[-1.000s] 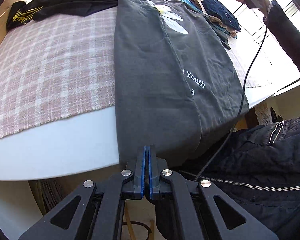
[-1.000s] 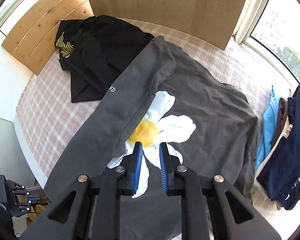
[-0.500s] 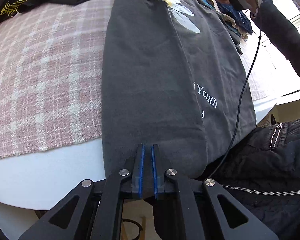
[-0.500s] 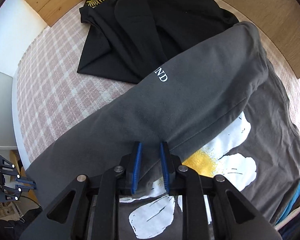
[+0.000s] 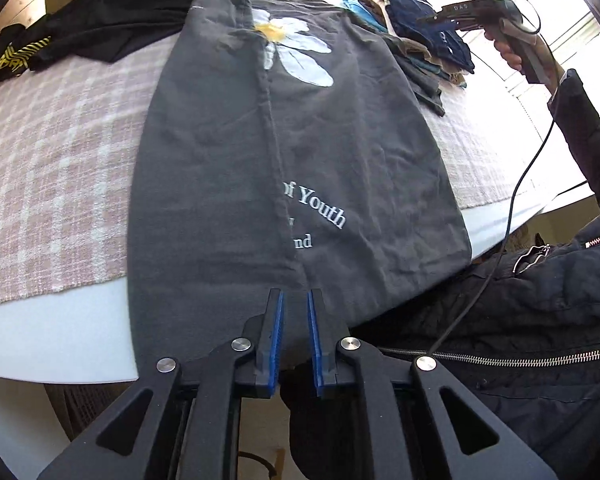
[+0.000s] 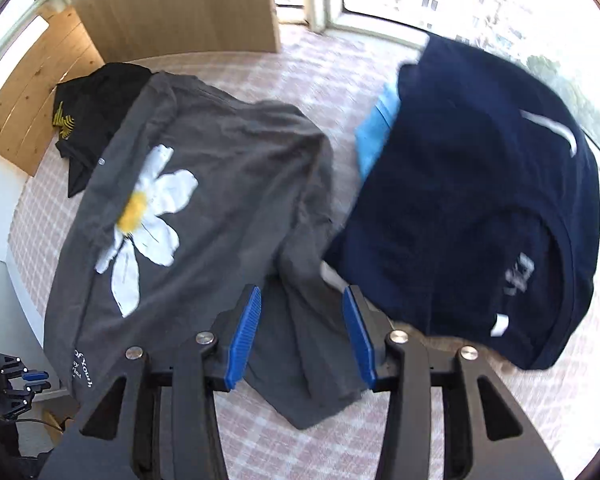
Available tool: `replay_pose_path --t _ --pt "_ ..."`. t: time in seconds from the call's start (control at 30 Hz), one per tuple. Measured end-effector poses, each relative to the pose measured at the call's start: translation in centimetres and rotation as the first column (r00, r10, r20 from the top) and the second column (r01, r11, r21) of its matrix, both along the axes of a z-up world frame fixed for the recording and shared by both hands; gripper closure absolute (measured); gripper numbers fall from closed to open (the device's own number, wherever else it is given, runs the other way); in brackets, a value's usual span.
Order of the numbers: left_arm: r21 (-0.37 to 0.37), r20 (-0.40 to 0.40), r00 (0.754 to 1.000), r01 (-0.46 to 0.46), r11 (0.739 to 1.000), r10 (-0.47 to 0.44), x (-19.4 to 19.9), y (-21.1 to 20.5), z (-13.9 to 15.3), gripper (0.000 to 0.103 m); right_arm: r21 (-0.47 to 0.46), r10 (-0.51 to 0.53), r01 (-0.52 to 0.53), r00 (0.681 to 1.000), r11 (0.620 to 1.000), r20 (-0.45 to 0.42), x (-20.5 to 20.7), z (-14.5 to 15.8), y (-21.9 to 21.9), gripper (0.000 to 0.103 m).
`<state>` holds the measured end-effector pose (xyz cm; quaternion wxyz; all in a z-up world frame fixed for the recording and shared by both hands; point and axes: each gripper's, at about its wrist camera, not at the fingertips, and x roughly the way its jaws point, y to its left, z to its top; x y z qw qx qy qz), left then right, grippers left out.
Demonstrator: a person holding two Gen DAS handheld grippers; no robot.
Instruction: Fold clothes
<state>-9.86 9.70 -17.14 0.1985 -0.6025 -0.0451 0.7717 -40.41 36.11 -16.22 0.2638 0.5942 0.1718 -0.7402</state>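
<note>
A dark grey T-shirt (image 5: 228,152) with a white daisy print and white lettering lies along the table, its left side folded over the middle. It also shows in the right wrist view (image 6: 220,200). My left gripper (image 5: 294,312) is slightly open at the shirt's hem over the table's near edge, holding nothing. My right gripper (image 6: 300,320) is open and empty above the shirt's right sleeve (image 6: 312,360), which is spread on the cloth. It also shows raised at the far right in the left wrist view (image 5: 440,16).
A pink plaid cloth (image 5: 60,152) covers the white table (image 5: 52,340). A black garment (image 5: 100,28) with a yellow print lies at the far left. A stack of folded clothes with a navy shirt (image 6: 480,200) on top sits right of the grey shirt.
My left gripper has opened and let go of the hem. My right gripper has opened wide and swung from the folded left side to the right sleeve.
</note>
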Motion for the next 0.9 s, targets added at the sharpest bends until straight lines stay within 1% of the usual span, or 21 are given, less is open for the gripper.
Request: replay_pose_path --t 0.07,0.13,0.23,0.27,0.3,0.33,0.37,0.4,0.47,0.5,0.53,0.63,0.73,0.83,0.87,0.9 --pt "0.003 -0.004 0.999 0.050 0.999 -0.050 -0.8 1.8 0.0 0.092 0.018 -0.059 0.058 0.998 0.998 0.019 0.8 -2.8 3.4 0.060" --pt "0.005 -0.007 0.995 0.099 0.995 -0.099 -1.6 3.6 -0.1 0.092 0.032 -0.081 0.080 0.996 0.996 0.039 1.4 -4.7 5.3 0.060" --pt "0.004 -0.023 0.985 0.173 0.985 -0.173 -3.1 6.6 0.1 0.092 0.076 -0.079 0.081 0.997 0.994 -0.021 1.7 -5.6 6.7 0.060" --pt "0.001 -0.037 0.980 0.198 0.980 -0.197 -3.8 8.0 0.4 0.092 0.082 -0.075 0.078 0.996 0.994 -0.038 1.7 -5.5 6.9 0.060" --pt "-0.003 -0.051 0.974 0.222 0.975 -0.221 -4.6 9.4 0.7 0.092 0.064 -0.068 0.070 0.997 0.995 -0.039 1.8 -5.2 7.1 0.060" --pt "-0.008 -0.065 0.967 0.245 0.969 -0.245 -5.4 10.8 1.0 0.092 0.031 -0.047 0.048 0.999 0.998 -0.025 2.0 -4.8 7.1 0.060" --pt "-0.012 -0.079 0.960 0.269 0.963 -0.269 -6.1 12.1 1.3 0.089 -0.002 -0.016 0.016 1.000 1.000 -0.005 2.4 -4.4 6.9 0.060" --pt "-0.018 -0.092 0.952 0.292 0.956 -0.293 -6.9 13.5 1.6 0.088 -0.007 0.027 -0.027 1.000 1.000 -0.004 2.9 -4.1 6.5 0.060" --pt "-0.008 -0.113 0.944 0.311 0.950 -0.310 -8.3 15.7 1.9 0.088 0.064 0.140 -0.137 0.989 0.989 -0.055 4.3 -4.0 5.3 0.060" --pt "-0.008 -0.118 0.943 0.313 0.950 -0.312 -9.0 16.6 1.7 0.088 0.117 0.197 -0.187 0.976 0.975 -0.088 4.9 -4.3 4.6 0.060" --pt "-0.009 -0.122 0.942 0.313 0.950 -0.312 -9.6 17.5 1.5 0.088 0.140 0.241 -0.227 0.966 0.964 -0.094 5.1 -4.7 4.1 0.060" --pt "-0.028 -0.099 0.949 0.297 0.954 -0.298 -11.0 19.3 0.0 0.088 0.128 0.318 -0.308 0.946 0.943 -0.059 5.1 -5.8 3.6 0.060" --pt "-0.036 -0.063 0.961 0.266 0.963 -0.268 -11.9 20.3 -1.7 0.088 0.106 0.350 -0.345 0.936 0.933 -0.032 4.2 -6.4 3.5 0.060" --pt "-0.052 -0.033 0.971 0.235 0.971 -0.237 -12.3 20.8 -2.9 0.088 0.092 0.386 -0.385 0.923 0.918 0.014 3.6 -7.1 3.7 0.061" --pt "-0.053 -0.023 0.974 0.226 0.973 -0.227 -12.4 20.9 -3.2 0.088 0.079 0.397 -0.397 0.918 0.914 0.018 3.4 -7.2 3.9 0.066" --pt "-0.054 -0.012 0.976 0.216 0.975 -0.217 -12.6 20.9 -3.6 0.087 0.062 0.409 -0.409 0.912 0.910 0.026 3.3 -7.1 4.0 0.077"
